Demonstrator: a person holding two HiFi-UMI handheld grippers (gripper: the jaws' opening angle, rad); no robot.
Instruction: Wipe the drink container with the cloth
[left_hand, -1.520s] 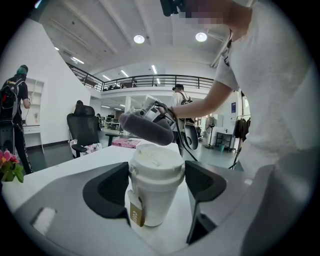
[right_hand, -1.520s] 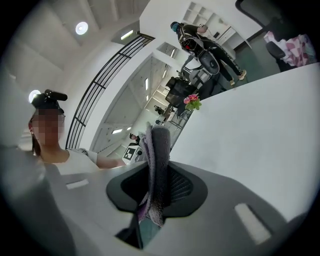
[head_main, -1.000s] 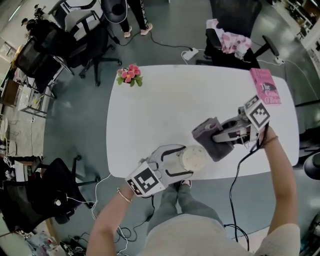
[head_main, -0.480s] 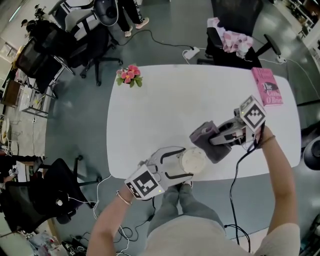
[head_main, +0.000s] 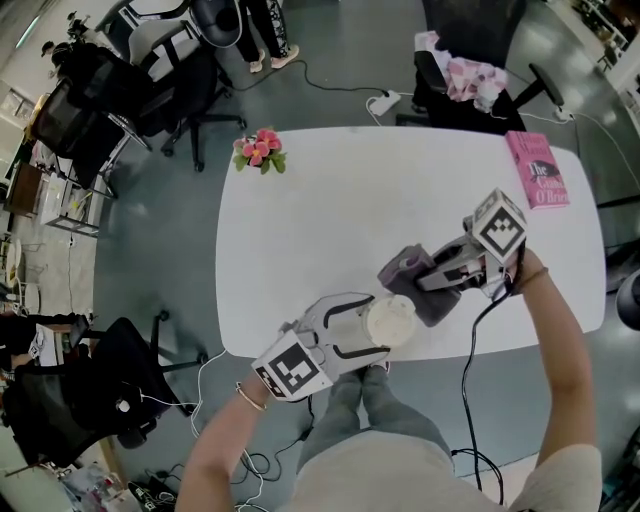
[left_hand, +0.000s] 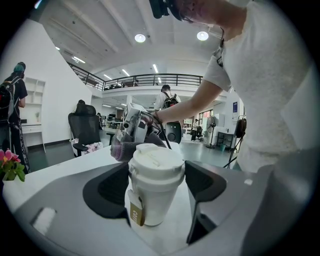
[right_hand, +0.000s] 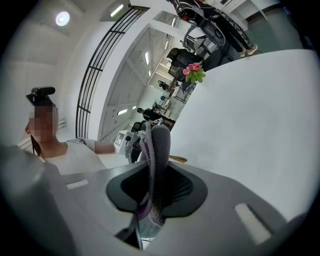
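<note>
Grips the white cup (left_hand: 156, 175) upright in the left tongs (head_main: 378, 326), at the near edge of the tabletop (head_main: 340, 210). Pinches the grey cloth (head_main: 405, 275) in the right tongs (head_main: 432, 276), just beside the cup.

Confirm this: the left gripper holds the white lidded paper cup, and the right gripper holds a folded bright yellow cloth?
The folded cloth in the right gripper is grey, not yellow; the right gripper view shows it. The left gripper does hold the white lidded paper cup.
</note>
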